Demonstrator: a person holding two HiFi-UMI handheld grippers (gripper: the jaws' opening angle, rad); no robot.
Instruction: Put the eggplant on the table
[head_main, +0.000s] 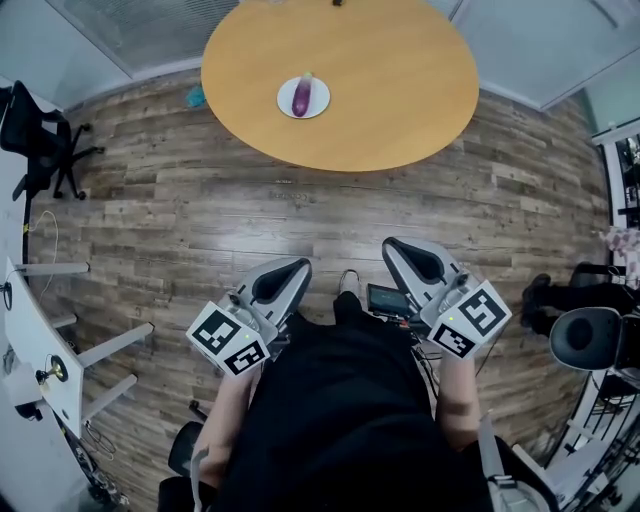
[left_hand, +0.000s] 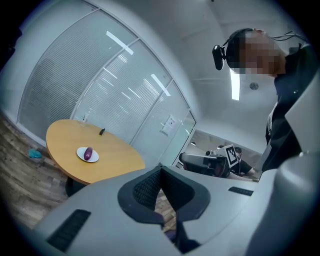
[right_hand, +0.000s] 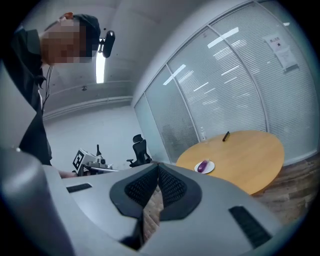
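A purple eggplant (head_main: 302, 95) lies on a white plate (head_main: 284, 101) on the round wooden table (head_main: 400, 90) at the top of the head view. My left gripper (head_main: 302, 266) and right gripper (head_main: 389, 244) are both held close to the person's body over the wood floor, far short of the table, and point toward it. Both are shut with nothing between the jaws. The left gripper view has the eggplant (left_hand: 88, 153) far off at the left, beyond the shut gripper (left_hand: 160, 168). In the right gripper view the eggplant (right_hand: 202, 166) shows at the right of the shut gripper (right_hand: 158, 167).
A small black object (head_main: 338, 3) lies at the table's far side. A teal thing (head_main: 194, 97) lies on the floor by the table's left edge. A black office chair (head_main: 40, 140) stands at the left, a white desk (head_main: 30, 340) lower left, another chair (head_main: 590, 335) at the right. Glass walls stand behind the table.
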